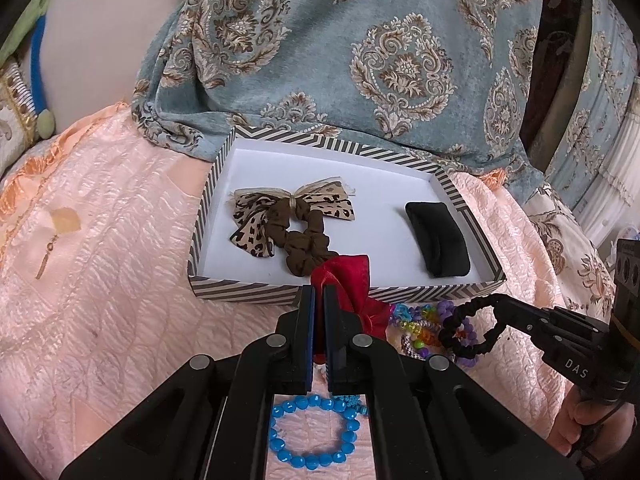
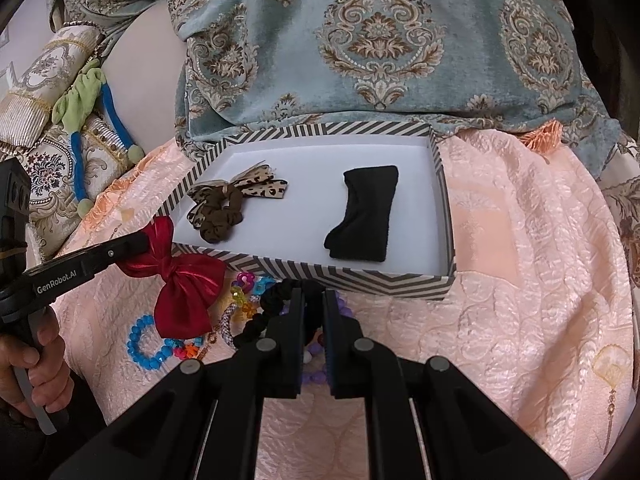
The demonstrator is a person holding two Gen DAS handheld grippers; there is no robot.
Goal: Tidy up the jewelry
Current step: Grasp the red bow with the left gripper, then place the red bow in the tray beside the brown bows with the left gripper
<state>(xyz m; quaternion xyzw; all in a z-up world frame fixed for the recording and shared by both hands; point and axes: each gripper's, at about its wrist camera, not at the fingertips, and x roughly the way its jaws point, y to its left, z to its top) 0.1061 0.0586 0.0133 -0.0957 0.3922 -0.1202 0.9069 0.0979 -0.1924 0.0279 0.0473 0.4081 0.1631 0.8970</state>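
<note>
A striped box [image 1: 248, 293] [image 2: 384, 282] with a white floor lies on the pink bedspread. In it are a leopard-print bow scrunchie [image 1: 280, 220] [image 2: 228, 204] and a black folded band [image 1: 438, 236] [image 2: 364, 216]. My left gripper [image 1: 319, 292] [image 2: 146, 240] is shut on a red satin bow [image 1: 352, 280] [image 2: 184, 292], held just before the box's near wall. My right gripper [image 2: 313, 294] [image 1: 494, 302] is shut on a black braided hair tie [image 2: 276, 304] [image 1: 468, 320], lifted over a pile of colourful beaded bracelets [image 1: 420, 328] [image 2: 244, 292].
A blue bead bracelet [image 1: 312, 432] [image 2: 146, 344] lies on the bedspread under my left gripper. Purple beads [image 2: 316, 376] lie under my right gripper. A blue-grey damask cushion [image 1: 360, 60] [image 2: 380, 40] stands behind the box. A green and blue fabric toy [image 2: 88, 120] lies at the left.
</note>
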